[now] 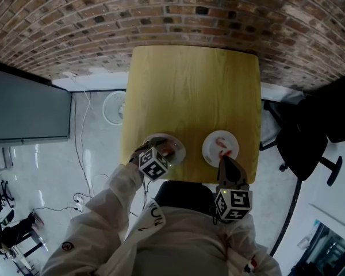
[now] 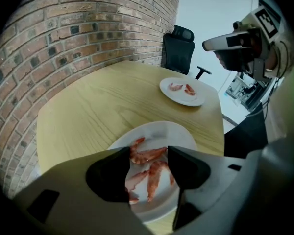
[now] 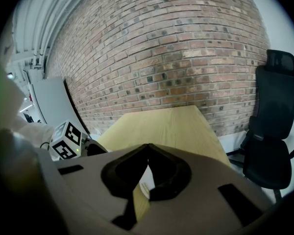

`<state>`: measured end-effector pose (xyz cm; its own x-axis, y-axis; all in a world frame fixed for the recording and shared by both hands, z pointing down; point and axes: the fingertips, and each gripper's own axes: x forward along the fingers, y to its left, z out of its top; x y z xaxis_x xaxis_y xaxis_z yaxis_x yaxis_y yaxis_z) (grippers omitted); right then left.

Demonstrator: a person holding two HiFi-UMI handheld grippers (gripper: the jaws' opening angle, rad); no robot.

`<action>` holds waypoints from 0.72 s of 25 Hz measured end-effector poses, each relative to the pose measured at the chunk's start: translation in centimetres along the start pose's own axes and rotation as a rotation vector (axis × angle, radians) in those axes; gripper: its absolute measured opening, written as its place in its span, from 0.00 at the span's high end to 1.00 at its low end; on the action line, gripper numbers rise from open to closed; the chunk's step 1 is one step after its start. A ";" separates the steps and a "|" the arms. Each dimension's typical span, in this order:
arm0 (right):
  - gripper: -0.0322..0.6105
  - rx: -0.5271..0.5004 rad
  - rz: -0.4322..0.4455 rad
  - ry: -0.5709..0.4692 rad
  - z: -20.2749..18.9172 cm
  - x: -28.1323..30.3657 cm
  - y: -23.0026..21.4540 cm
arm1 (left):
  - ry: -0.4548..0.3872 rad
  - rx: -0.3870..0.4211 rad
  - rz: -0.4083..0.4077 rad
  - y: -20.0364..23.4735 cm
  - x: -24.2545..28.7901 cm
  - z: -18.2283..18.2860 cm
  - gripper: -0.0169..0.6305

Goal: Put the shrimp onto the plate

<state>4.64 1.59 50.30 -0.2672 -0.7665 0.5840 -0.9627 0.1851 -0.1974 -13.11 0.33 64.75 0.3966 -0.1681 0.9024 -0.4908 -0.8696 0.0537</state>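
Two white plates sit near the front edge of the yellow wooden table (image 1: 190, 85). The left plate (image 2: 161, 129) holds several pink shrimp (image 2: 154, 177). My left gripper (image 2: 148, 153) points steeply down over it, open, with the topmost shrimp (image 2: 142, 156) lying between its jaws. In the head view the left gripper (image 1: 164, 151) covers most of that plate (image 1: 178, 145). The right plate (image 1: 210, 148) carries two shrimp (image 2: 176, 86). My right gripper (image 1: 222, 161) hovers just in front of it, shut and holding nothing, its tips (image 3: 147, 151) meeting.
A brick wall (image 1: 178, 10) runs behind the table. A black office chair (image 1: 305, 137) stands to the right of the table. A white fan (image 1: 112, 107) and cables lie on the floor at the left. The person's white sleeves (image 1: 115, 194) fill the foreground.
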 end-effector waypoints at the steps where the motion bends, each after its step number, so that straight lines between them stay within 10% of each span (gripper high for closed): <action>1: 0.91 0.001 -0.001 -0.001 0.0 0.0 0.0 | 0.001 0.005 0.003 0.0 0.0 0.0 0.59; 18: 0.91 0.015 -0.002 -0.019 -0.2 -1.1 -0.2 | -0.010 0.032 0.037 -0.4 -1.6 1.0 0.59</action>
<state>5.13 2.52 49.81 -0.2645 -0.7786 0.5690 -0.9623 0.1744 -0.2087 -12.76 0.52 62.88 0.3861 -0.2048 0.8994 -0.4800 -0.8773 0.0063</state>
